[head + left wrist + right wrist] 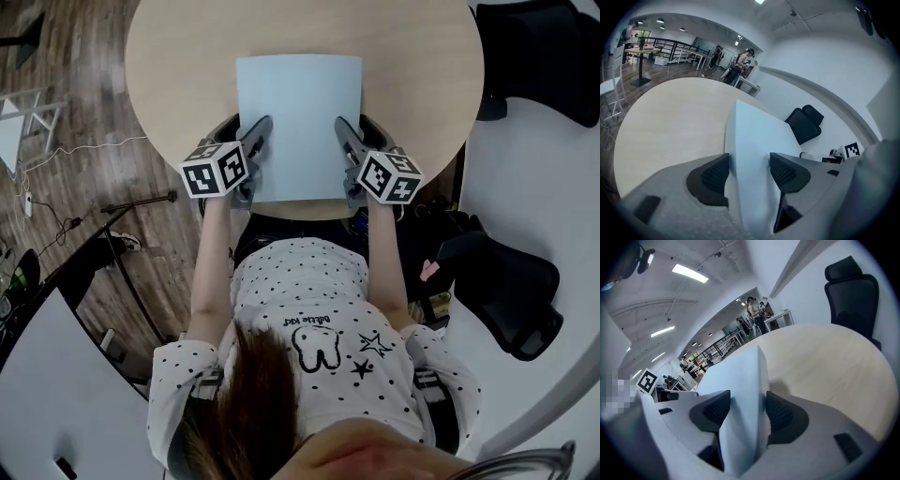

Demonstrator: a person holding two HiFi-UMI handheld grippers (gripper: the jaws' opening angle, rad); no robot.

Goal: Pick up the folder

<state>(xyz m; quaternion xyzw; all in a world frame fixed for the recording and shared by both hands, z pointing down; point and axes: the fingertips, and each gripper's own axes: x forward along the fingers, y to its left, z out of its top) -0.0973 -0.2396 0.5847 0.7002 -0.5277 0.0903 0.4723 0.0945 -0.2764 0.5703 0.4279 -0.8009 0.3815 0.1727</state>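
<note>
A pale blue folder (pixel 298 112) lies across the near half of a round beige table (pixel 178 66). My left gripper (pixel 258 133) sits at the folder's near left edge and my right gripper (pixel 345 133) at its near right edge. In the left gripper view the folder (pixel 754 136) fills the gap in my left gripper (pixel 749 171), with both pads against it. The right gripper view shows the same: the folder (pixel 736 376) stands edge-on inside my right gripper (pixel 747 411), pads pressed to its two faces. Both grippers are shut on the folder.
A black office chair (pixel 511 281) stands at my right, and another black seat (pixel 544 47) sits at the far right. Cables (pixel 66 159) trail over the wooden floor on the left. A white desk surface (pixel 47 394) is at the near left.
</note>
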